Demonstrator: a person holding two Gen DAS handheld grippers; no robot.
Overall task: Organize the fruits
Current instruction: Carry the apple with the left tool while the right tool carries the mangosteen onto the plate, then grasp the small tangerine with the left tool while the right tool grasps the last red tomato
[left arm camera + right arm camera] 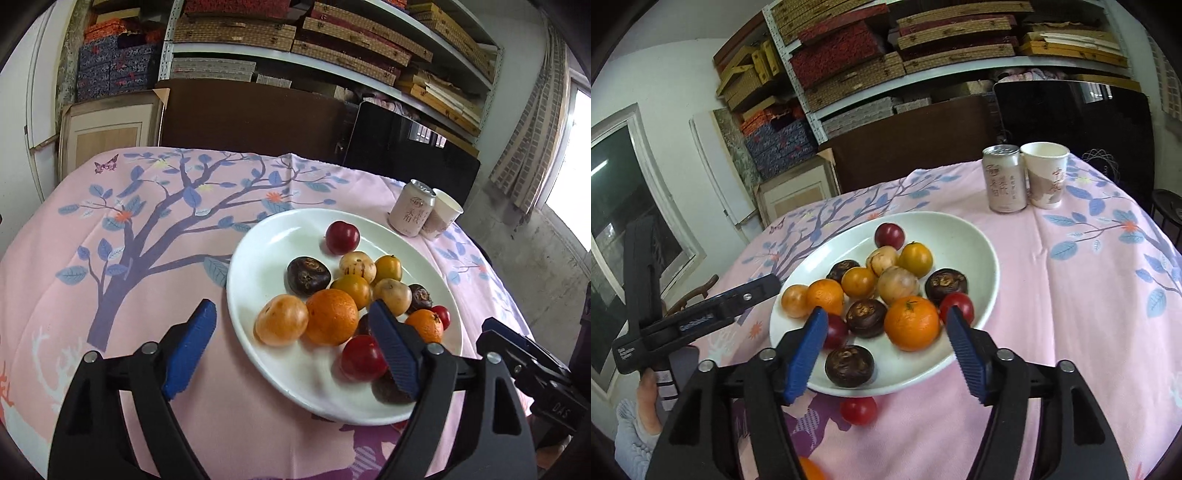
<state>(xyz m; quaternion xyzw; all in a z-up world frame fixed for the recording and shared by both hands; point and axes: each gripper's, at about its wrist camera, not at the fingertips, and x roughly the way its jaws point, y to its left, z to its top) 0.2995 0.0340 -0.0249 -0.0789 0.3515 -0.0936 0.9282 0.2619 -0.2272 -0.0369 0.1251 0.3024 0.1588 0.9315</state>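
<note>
A white plate (258, 236) (964, 236) on the pink tablecloth holds several fruits: oranges (331, 316) (911, 323), red plums (342, 237) (889, 235), dark brown fruits (308, 275) (849, 365) and yellow ones (915, 259). One red fruit (858, 410) lies on the cloth by the plate's near rim, and an orange (809, 470) shows at the bottom edge. My left gripper (291, 339) is open over the plate's near left rim. My right gripper (886, 347) is open and empty just above the plate's near side.
A pink drink can (412, 208) (1004, 179) and a paper cup (443, 214) (1044, 173) stand at the table's far right. A dark chair back (251, 114) and a black panel (410, 144) stand behind the table. Shelves of boxes fill the back wall.
</note>
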